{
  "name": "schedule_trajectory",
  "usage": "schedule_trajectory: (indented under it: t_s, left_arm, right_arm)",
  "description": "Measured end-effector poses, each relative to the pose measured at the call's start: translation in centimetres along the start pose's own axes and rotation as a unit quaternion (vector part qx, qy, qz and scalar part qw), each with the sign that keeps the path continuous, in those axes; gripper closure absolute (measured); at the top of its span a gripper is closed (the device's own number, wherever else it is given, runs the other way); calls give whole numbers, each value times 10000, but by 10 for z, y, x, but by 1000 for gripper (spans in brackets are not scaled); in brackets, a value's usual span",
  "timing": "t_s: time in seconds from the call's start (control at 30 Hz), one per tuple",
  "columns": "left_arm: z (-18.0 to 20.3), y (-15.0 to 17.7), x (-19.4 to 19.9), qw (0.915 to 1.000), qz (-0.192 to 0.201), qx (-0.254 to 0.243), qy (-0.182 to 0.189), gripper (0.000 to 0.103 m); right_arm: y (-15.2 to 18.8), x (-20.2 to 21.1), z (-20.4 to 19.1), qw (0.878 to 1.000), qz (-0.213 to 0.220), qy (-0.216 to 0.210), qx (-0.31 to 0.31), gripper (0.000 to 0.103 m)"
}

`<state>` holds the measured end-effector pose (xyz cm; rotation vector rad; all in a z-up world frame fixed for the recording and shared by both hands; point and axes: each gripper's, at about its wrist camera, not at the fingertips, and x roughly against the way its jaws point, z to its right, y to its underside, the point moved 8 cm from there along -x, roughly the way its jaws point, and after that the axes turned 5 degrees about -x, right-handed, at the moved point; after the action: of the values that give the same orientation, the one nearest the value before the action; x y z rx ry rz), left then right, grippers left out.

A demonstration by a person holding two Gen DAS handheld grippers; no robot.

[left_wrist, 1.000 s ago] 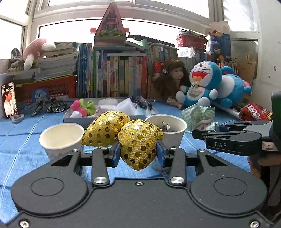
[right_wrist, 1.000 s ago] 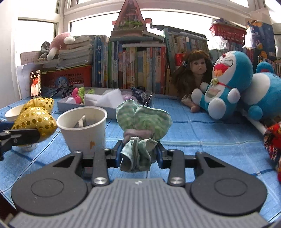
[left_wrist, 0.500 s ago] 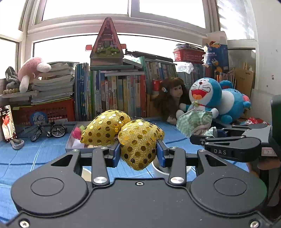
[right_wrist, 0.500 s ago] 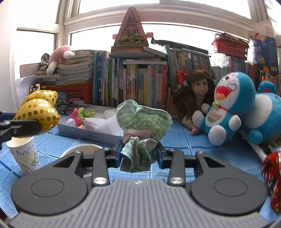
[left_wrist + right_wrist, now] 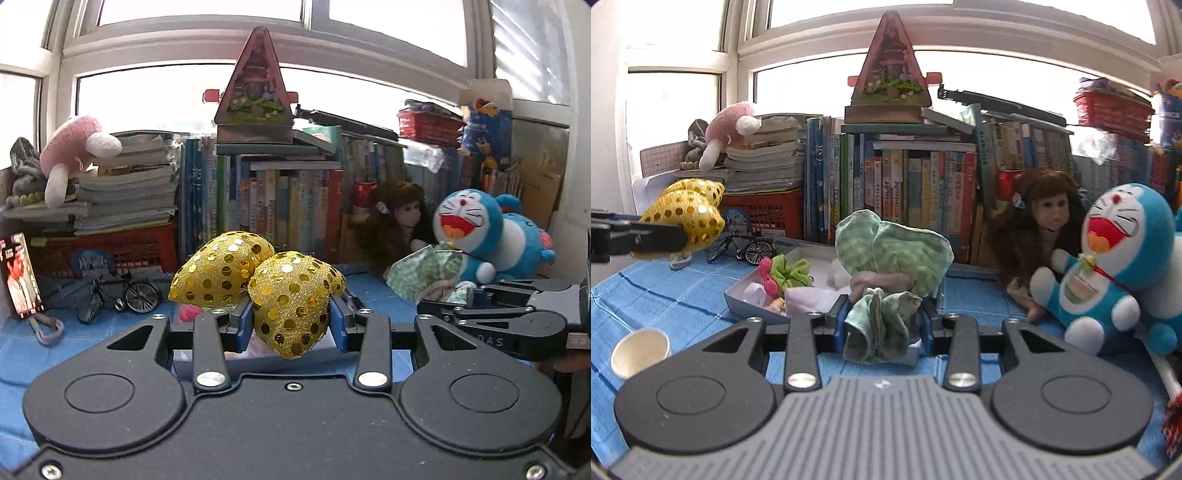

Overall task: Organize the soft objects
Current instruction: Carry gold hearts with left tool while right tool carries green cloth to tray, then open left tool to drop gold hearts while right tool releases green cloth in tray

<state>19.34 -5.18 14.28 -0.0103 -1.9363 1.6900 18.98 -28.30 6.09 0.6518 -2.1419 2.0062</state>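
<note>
1. Since the earlier frame, both my grippers are riding higher: the paper cup [image 5: 641, 352] is now sitting low at my left, and the shallow tray [image 5: 746, 299] is lying below and ahead.
2. My left gripper [image 5: 291, 321] is clamping the gold sequined bow [image 5: 258, 288], its lobes spreading left-right, tip pointing down.
3. My right gripper [image 5: 882, 326] is clamping the green checked bow [image 5: 892, 251], standing upright above the fingers.
4. A doll [image 5: 1041, 229] and blue plush [image 5: 1108, 258] are sitting beyond at the right.

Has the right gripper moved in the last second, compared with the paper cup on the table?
Yes. The right gripper, shut on the green cloth, has risen and moved forward: the paper cup now lies low at left.
</note>
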Motion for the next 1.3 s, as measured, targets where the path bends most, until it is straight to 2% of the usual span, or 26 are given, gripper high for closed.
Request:
schedule_trajectory:
  t_s: [0.07,0.27,0.53,0.8,1.0,1.3]
  left_arm:
    - [-10,-11,-14,9999,-146,11,-65,64]
    - [-37,-29,-66,9970,-725,246,59,64]
    - [-54,-14,-141,9909,-1261,476,57,64]
    - [-75,9,-207,9830,-1661,781,-17,63]
    - [-88,23,-238,9777,-1846,998,-9,63]
    - [-88,31,-256,9761,-1984,884,29,62]
  right_arm:
    - [-7,-13,-2,9999,-139,-68,-23,59]
    - [-28,-54,-10,9981,-513,-314,-158,59]
    - [-36,-124,-20,9910,-1136,-412,-581,59]
    - [-31,-176,-13,9811,-1512,-439,-1123,59]
    - [-24,-201,-13,9751,-1721,-448,-1322,59]
    - [-14,-222,-18,9714,-1971,-444,-1249,58]
